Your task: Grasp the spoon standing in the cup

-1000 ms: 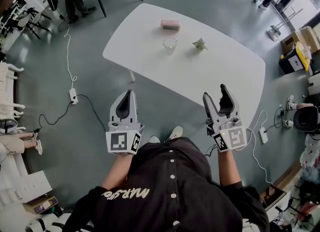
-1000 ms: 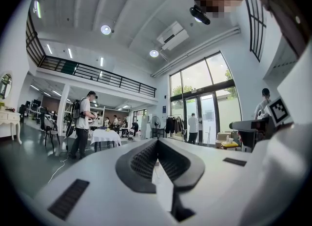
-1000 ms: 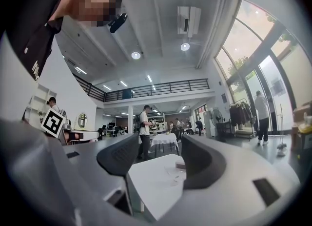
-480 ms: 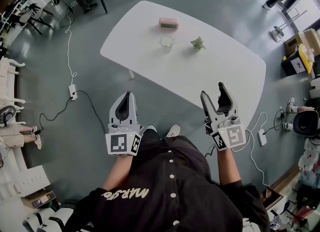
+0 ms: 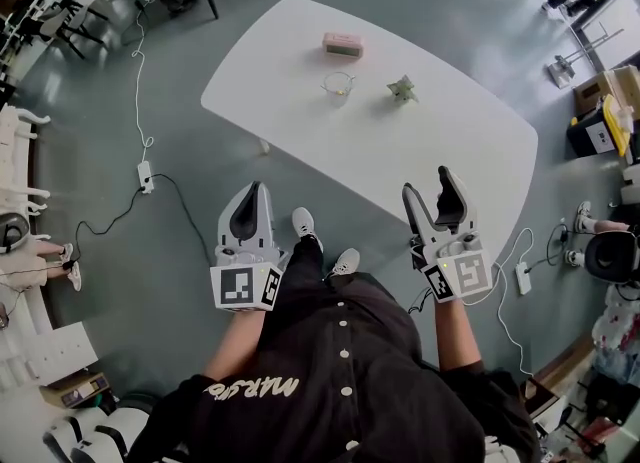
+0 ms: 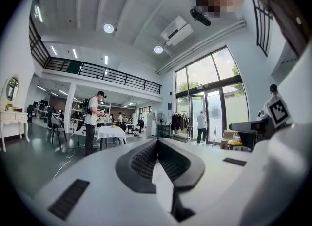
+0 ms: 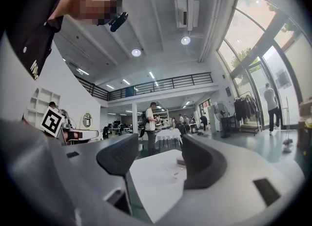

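Task not yet begun.

- Cup [image 5: 338,85] stands on table [image 5: 440,151], toward far edge, just before pink box [image 5: 342,45].
- Small greenish object [image 5: 402,89] is near cup, toward right end of table.
- Spoon in cup is too small to make out.
- You stand at near edge, both tools well apart from cup.
- Right hand-held gripper [image 5: 428,187]: jaws wide apart, nothing between them, aimed at table.
- Left hand-held gripper [image 5: 254,191]: jaws pressed together, empty, over floor [image 5: 150,281].

Left to do, as I judge: whole approach to cup, then closing on spoon.
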{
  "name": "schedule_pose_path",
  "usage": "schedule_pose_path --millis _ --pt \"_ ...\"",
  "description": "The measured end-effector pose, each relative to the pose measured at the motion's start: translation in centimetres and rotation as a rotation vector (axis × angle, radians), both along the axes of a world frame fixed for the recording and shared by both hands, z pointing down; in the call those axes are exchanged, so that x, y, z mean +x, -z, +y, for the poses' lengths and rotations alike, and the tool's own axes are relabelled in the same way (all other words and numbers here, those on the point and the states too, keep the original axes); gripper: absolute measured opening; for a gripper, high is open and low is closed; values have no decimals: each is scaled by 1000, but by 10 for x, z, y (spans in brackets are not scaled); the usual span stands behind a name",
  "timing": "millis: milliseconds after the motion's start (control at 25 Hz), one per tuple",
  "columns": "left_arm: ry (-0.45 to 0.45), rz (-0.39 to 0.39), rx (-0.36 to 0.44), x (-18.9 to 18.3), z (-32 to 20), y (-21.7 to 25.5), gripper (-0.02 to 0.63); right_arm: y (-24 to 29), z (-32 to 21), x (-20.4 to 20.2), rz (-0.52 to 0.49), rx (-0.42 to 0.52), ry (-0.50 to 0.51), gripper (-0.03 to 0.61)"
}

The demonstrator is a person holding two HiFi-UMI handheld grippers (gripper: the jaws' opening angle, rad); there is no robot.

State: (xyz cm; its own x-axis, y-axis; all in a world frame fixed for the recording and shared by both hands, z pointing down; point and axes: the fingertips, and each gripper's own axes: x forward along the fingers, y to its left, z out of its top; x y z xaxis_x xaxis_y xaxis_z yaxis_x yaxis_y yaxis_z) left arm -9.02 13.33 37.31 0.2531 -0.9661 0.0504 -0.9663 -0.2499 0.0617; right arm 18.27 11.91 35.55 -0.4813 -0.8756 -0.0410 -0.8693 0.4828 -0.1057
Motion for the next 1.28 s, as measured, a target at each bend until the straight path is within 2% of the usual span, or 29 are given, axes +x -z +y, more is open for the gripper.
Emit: schedule_pose_path --millis 800,1280 --pt "-16 15 19 -50 -113 5 9 6 -106 -43 12 2 -28 268" --pt "-77 29 13 -79 -184 -1 8 5 -165 -75 14 3 -71 268"
